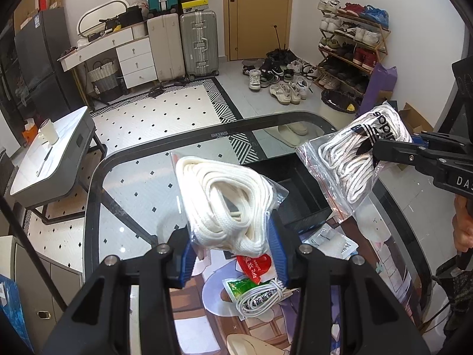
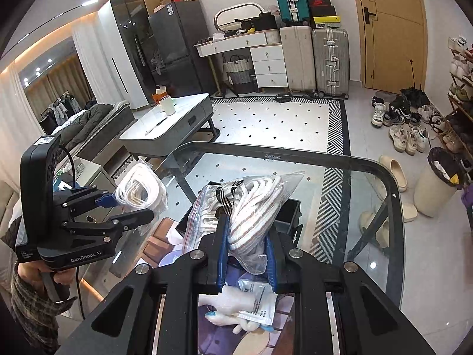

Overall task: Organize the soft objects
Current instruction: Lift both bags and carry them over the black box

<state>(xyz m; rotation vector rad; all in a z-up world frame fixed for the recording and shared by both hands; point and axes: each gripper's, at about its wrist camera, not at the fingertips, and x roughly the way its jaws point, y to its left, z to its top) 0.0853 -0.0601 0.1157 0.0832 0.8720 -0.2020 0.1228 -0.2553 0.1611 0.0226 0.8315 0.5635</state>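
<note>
Left gripper (image 1: 233, 254) clamped on a clear bag of flat laces (image 1: 227, 204), blue pads (image 1: 186, 263) pressing both lower sides of the bag, bag lifted above the glass table (image 1: 124, 195). In the right wrist view, same gripper (image 2: 130, 207) at the far left, held by a hand (image 2: 32, 275), flat laces (image 2: 142, 190) sticking out beyond its fingers.

Below the flat laces, lying on a printed mat (image 1: 207, 319): a red packet (image 1: 254, 264), a green packet (image 1: 239, 285) and a coiled white cable (image 1: 260, 298), close together, the cable partly over the green packet. Just right of them, a flat white packet (image 1: 331, 241), also seen under the right gripper (image 2: 257, 298).

Behind these, in the middle of the table, an open black box (image 1: 298, 195), its inside dark; contents cannot be told.

Further right, right gripper (image 1: 381, 152) closed on a zip bag of round laces (image 1: 351, 162) with a black trefoil logo, bag hanging above the right part of the table, near the box but apart from it. In the right wrist view, right gripper (image 2: 246, 254) squeezing the lower part of the round laces (image 2: 254, 207), box (image 2: 288, 216) just behind the bag.

Both bags in the air, well apart from each other, neither touching the table.
</note>
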